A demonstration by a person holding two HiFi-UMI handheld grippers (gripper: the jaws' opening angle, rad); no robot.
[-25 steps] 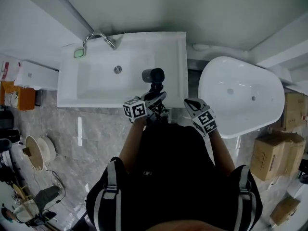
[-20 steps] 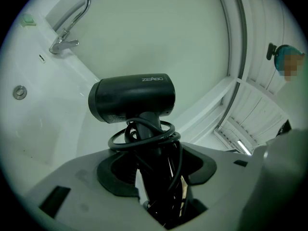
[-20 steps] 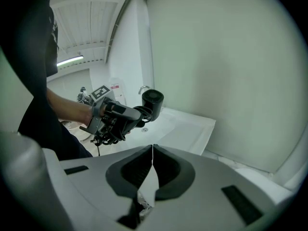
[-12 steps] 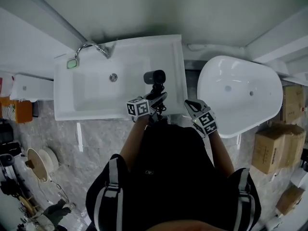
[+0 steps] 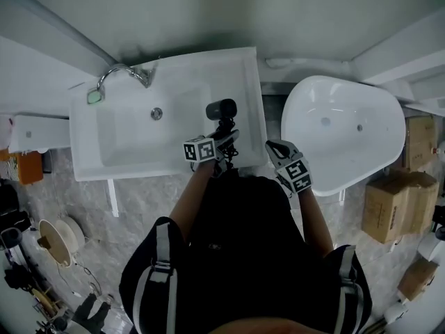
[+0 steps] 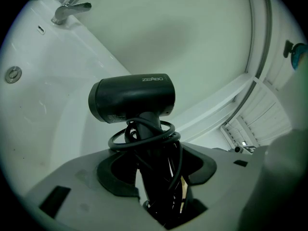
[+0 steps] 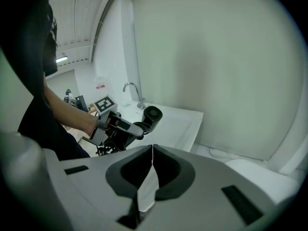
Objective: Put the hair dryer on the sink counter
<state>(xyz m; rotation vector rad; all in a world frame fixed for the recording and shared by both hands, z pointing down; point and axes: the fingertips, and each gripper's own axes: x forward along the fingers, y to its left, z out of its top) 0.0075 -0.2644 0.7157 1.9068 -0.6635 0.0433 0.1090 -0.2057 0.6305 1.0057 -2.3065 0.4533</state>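
Note:
A black hair dryer with its cord coiled round the handle is held over the right part of the white sink counter. My left gripper is shut on its handle. In the left gripper view the hair dryer stands up between the jaws, barrel pointing left, cord looped at the handle. My right gripper is shut and holds nothing, just right of the sink's front corner. From the right gripper view the hair dryer and the left gripper show over the sink.
The sink has a basin with a drain, a chrome faucet and a green soap dish at its back left. A white bathtub stands to the right. Cardboard boxes sit at far right. Clutter lies on the floor at lower left.
The view has drifted, so the sink and tub sit slightly further left and up. The left gripper still holds the hair dryer over the sink's right side; the right gripper stays shut.

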